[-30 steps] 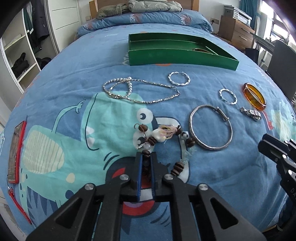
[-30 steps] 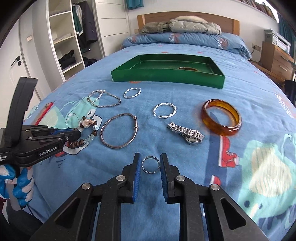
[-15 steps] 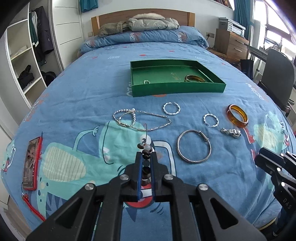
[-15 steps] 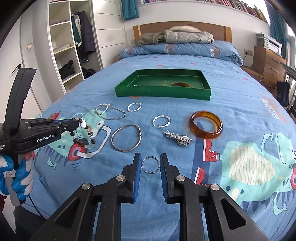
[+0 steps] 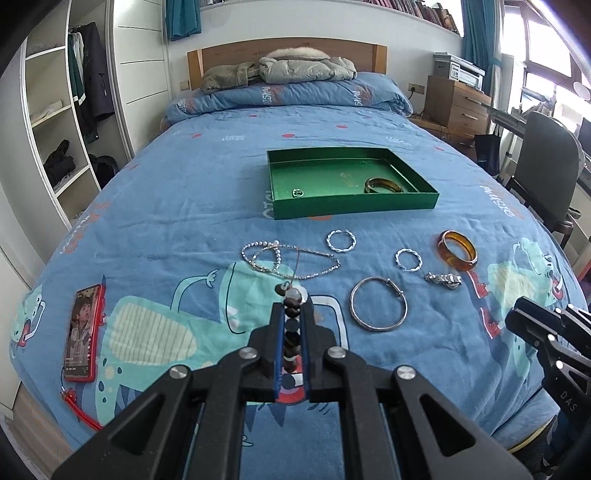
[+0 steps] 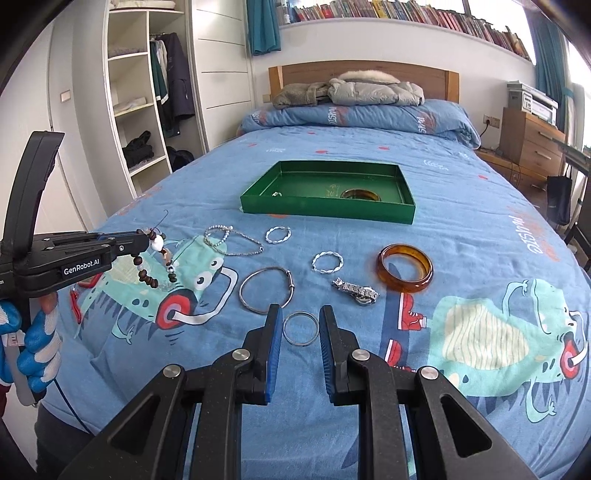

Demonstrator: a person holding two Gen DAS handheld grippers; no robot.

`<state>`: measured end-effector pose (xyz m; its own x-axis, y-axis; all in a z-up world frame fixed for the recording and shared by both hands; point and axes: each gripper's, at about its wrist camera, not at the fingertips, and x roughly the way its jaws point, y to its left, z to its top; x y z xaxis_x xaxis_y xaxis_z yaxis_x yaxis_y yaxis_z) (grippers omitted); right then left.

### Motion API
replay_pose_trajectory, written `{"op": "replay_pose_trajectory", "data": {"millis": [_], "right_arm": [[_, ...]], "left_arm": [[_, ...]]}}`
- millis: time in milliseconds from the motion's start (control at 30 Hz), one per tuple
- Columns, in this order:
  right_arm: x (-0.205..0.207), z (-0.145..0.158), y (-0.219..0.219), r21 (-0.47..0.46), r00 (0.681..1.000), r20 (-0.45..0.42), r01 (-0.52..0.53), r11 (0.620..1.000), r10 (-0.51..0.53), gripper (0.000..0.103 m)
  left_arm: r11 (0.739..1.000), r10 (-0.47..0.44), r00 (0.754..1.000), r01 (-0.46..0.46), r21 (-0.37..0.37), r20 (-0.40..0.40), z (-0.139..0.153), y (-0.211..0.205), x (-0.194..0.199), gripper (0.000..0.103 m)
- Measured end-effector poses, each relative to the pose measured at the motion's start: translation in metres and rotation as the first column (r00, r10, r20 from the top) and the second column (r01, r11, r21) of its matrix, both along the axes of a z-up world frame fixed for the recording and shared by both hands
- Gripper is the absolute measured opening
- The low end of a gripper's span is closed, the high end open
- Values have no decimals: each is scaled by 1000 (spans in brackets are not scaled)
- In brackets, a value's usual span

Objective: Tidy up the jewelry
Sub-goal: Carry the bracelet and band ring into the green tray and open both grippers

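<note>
a: where do the two views look from?

b: each sits behind its own gripper, tilted down along the fingers, above the near end of the bed (image 5: 177, 206) and facing the headboard (image 6: 364, 75).

a: how near?

b: the jewelry on the cover is close; the green tray (image 5: 354, 205) lies mid-bed.

a: what's shared?

b: tray, cover and headboard. the right view also catches the left gripper (image 6: 142, 240) at its left edge; the dark shape low right in the left view is probably the right gripper (image 5: 546, 332).

Bedroom interior, wooden headboard (image 6: 364, 75) against white wall, open wardrobe shelves (image 6: 136, 107) left, wooden dresser (image 6: 532, 134) right, bookshelf (image 6: 406, 16) above, daylit window (image 5: 546, 55)
</note>
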<state>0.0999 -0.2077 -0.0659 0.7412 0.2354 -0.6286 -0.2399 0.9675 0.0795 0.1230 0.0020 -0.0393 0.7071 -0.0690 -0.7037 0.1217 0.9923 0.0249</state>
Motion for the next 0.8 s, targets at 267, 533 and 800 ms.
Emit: {"op": "replay_pose_trajectory", "data": {"millis": [267,533,800], "right_arm": [[14,16,-6,2,1000,28,10,1000,-10,20],[68,39,-9,-29,998,59,6,1000,-4,20],[172,55,-9,-8,997,72,12,1000,-11,20]], "left_arm": [[1000,-12,1000,12,-10,29,20,2,20,7],[999,-35,998,36,-18,47,33,-3,77,7],[998,-57,996,58,-22,70,41,-21,175,7]]}}
